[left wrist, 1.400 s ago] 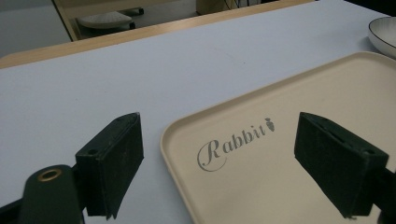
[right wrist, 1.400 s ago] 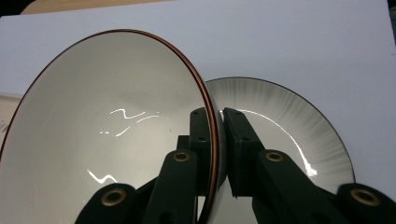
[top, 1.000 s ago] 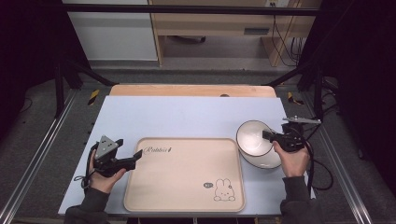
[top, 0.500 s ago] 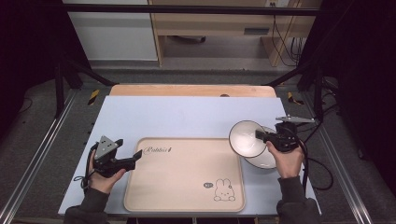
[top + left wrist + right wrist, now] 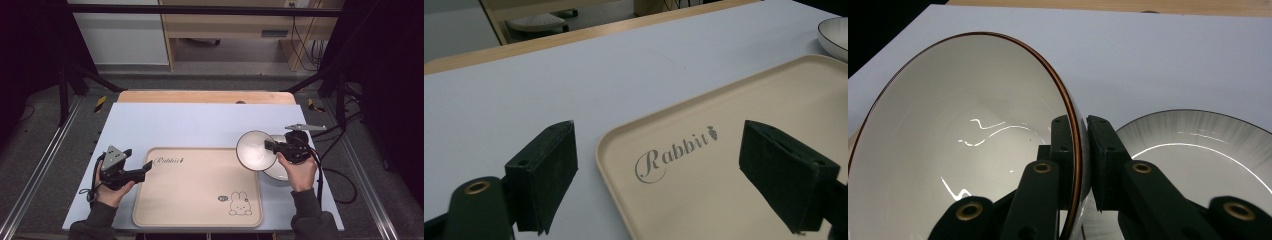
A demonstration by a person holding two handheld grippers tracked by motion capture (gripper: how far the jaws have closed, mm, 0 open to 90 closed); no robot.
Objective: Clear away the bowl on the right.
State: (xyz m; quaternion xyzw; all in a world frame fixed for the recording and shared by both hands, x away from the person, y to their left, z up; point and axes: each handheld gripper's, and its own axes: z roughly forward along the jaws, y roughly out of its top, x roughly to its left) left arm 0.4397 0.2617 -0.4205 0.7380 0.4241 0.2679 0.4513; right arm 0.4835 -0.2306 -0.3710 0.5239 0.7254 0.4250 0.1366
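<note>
Bowl in hand: we see a white bowl (image 5: pixel 256 150) with a brown rim, lifted and tilted on edge near the right edge of the worktop (image 5: pixel 200 125), just over the tray's right rim.
Second bowl: a white bowl with a dark rim (image 5: pixel 1198 155) lies on the worktop just beside and partly behind the lifted one.
Handling: we judge the lifted bowl stiff, glazed and slippery, fairly light but breakable; the thin wall at the rim is the place to take it, with steady pressure so it does not swing or slide out.
Right gripper (image 5: pixel 1079 165): its jaws are clamped on the bowl's wall, one pad inside, one outside, with the rim running between them.
Left gripper (image 5: pixel 132 172): we hold it low by the left edge of the beige tray (image 5: pixel 734 165); its jaws stand wide apart, gripping nothing, straddling the tray's near-left corner by the "Rabbit" lettering.
Likely aim: we judge the bowl is bound for the tray.
</note>
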